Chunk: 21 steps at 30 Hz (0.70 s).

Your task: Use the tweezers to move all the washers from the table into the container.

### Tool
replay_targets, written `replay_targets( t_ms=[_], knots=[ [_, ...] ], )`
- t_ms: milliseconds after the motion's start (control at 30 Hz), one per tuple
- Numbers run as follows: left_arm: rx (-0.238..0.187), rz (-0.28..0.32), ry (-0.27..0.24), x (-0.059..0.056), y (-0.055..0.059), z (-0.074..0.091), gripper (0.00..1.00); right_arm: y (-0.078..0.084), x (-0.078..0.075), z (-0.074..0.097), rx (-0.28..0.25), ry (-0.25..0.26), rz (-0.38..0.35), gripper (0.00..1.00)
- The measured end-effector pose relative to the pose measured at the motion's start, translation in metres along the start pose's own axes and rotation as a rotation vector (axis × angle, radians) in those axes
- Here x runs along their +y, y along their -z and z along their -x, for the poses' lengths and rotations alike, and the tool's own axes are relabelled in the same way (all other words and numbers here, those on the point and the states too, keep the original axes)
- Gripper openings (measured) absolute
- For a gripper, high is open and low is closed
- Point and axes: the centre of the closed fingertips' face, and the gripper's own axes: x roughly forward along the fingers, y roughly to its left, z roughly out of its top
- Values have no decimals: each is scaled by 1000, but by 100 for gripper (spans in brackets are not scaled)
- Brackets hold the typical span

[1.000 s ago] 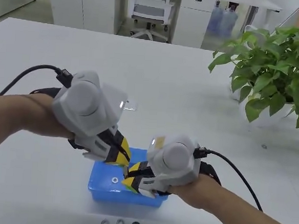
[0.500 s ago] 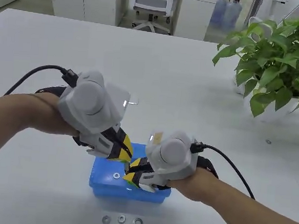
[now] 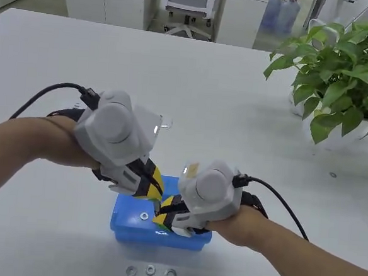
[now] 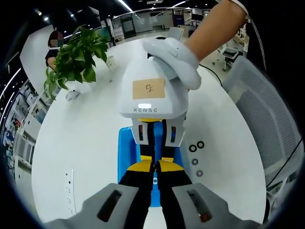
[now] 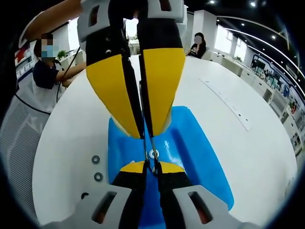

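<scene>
A blue container sits near the table's front edge, with one washer lying inside it. Over it, my left gripper and right gripper meet tip to tip. In the right gripper view, thin metal tweezers run from the left gripper's yellow jaws down into my right gripper, just above the washer in the container. Both grippers look shut on the tweezers. In the left gripper view, my left gripper is shut over the container. Three loose washers lie on the table in front of the container.
A potted green plant stands at the far right of the white table. A small clear object lies behind the left gripper. Loose washers lie beside the container. An office chair stands beyond the table.
The head camera has shifted a little. Both grippers stay together over the blue container, with the washer lying inside it.
</scene>
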Motion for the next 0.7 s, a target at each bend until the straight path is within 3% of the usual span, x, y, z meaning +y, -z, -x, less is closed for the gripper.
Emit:
replay_targets(
  t_ms=[700],
  knots=[
    [-5, -14, -16, -1, -9, 16, 6, -14, 0, 15, -27, 31, 15, 11]
  ],
)
